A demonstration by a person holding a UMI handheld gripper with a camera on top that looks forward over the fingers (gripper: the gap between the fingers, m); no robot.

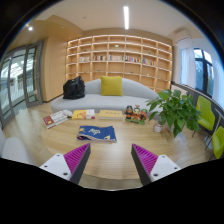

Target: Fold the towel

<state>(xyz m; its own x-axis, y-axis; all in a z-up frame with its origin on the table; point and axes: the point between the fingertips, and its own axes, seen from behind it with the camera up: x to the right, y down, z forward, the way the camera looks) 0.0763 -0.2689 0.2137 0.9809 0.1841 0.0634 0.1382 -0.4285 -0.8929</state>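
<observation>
A blue patterned towel (97,132) lies flat on the round wooden table (110,150), a little beyond my fingers and slightly left of the gap between them. My gripper (110,160) is open and empty, held above the near part of the table. Its purple pads (75,157) stand wide apart, with only bare wood between them. The towel is untouched by the fingers.
Books and magazines (57,118) lie at the table's far left, and a yellow flat item (110,114) and small figures (136,113) at its far side. A potted plant (176,108) stands at the right. A white sofa (105,98) and bookshelves (120,58) lie beyond.
</observation>
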